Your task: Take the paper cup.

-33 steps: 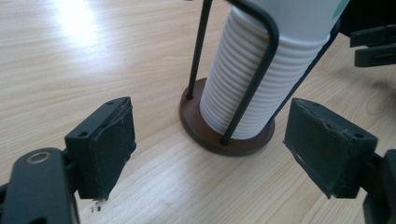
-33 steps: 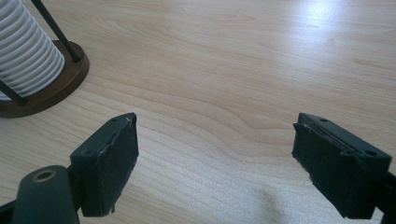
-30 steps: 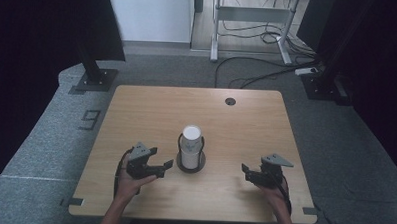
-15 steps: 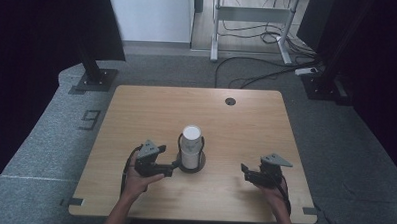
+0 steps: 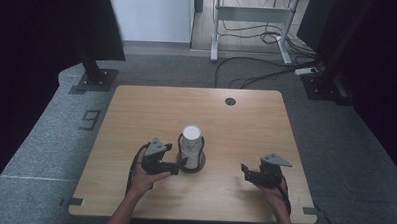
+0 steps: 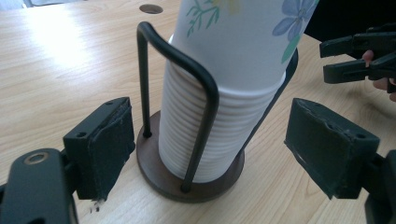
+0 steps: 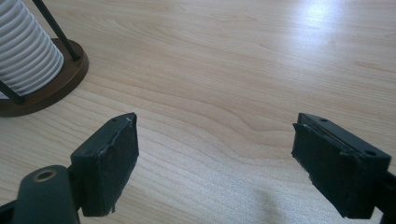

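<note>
Stack of paper cups [image 6: 219, 93] just ahead of spread left claw [image 6: 210, 149], untouched; right claw [image 7: 215, 158] spread, well apart

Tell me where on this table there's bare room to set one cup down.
The widest free patch is the far half of the table, between the cable hole and the cup stack. Bare wood also lies between the holder and the open right gripper. It is crowded where the open left gripper flanks the holder.

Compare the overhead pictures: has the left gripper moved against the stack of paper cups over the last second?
Yes. The left gripper has moved right, closing on the cup stack in its holder; its open jaws now flank the stack.
</note>
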Available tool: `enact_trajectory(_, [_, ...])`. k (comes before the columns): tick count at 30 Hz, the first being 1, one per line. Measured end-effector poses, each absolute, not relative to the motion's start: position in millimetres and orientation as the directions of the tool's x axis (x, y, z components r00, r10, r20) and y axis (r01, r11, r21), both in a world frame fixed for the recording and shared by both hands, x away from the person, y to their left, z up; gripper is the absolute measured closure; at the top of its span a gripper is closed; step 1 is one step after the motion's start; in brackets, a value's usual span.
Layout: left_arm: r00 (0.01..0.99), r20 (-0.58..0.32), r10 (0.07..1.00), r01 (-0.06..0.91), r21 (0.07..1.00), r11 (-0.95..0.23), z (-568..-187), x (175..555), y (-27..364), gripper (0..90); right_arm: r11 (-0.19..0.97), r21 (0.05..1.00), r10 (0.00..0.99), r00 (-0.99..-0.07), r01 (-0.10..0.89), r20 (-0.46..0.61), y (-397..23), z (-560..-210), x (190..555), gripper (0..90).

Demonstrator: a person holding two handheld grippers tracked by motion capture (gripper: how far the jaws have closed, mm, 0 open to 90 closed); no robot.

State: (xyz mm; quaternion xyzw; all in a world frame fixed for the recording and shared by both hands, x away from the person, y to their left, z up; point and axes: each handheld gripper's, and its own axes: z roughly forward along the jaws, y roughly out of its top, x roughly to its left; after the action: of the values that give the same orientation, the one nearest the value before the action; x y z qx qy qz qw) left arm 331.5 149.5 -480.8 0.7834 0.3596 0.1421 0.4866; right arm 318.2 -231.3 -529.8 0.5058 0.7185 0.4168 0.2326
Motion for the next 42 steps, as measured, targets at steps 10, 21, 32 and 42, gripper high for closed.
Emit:
enact_trajectory(10, [0.707, -0.114, 0.698, 0.424, 0.858, -0.289, -483, 334, 138, 14.7, 0.14, 0.83, 0.924, -0.373, 0.54, 0.087, -232, -531, 318, 13.9])
enact_trajectory(21, [0.701, -0.108, 0.704, 0.426, 0.856, -0.293, -486, 341, 130, 14.6, 0.141, 0.83, 0.924, -0.372, 0.54, 0.085, -232, -532, 319, 13.9])
enact_trajectory(32, [0.704, -0.103, 0.703, 0.425, 0.854, -0.301, -491, 347, 119, 14.5, 0.142, 0.827, 0.925, -0.37, 0.543, 0.084, -233, -533, 318, 13.9])
enact_trajectory(42, [0.708, -0.102, 0.699, 0.406, 0.868, -0.285, -490, 348, 119, 16.2, 0.147, 0.826, 0.925, -0.372, 0.544, 0.08, -231, -533, 318, 13.9])
